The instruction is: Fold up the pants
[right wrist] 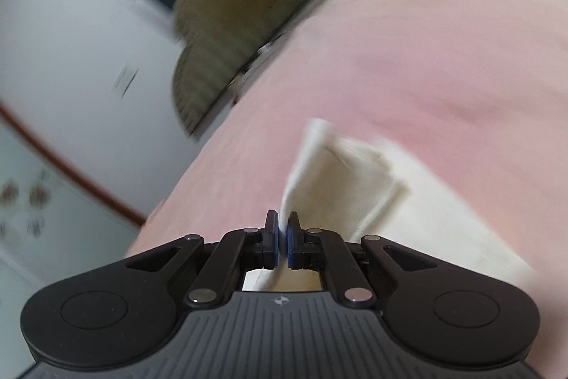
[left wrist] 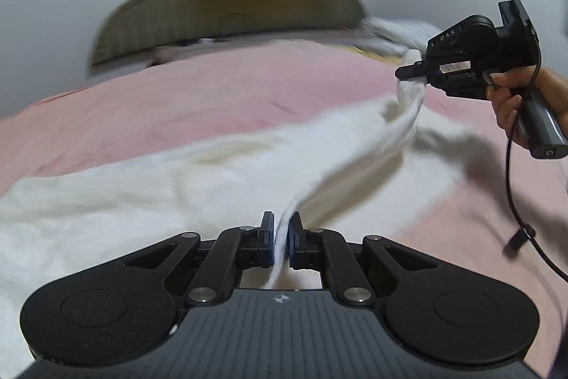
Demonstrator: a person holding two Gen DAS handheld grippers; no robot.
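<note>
Black claw pinching fuzzy white pants, pink bedsheet

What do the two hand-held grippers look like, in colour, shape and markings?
Each hand-held gripper, left and right, is matte black, with two round discs, hinged linkage arms with silver pins, and blue pads on the fingers. The ribbed grey body bears a small white emblem. Seen from the side, the right one shows white letters "DAS", a grey handle and a black cable.
</note>
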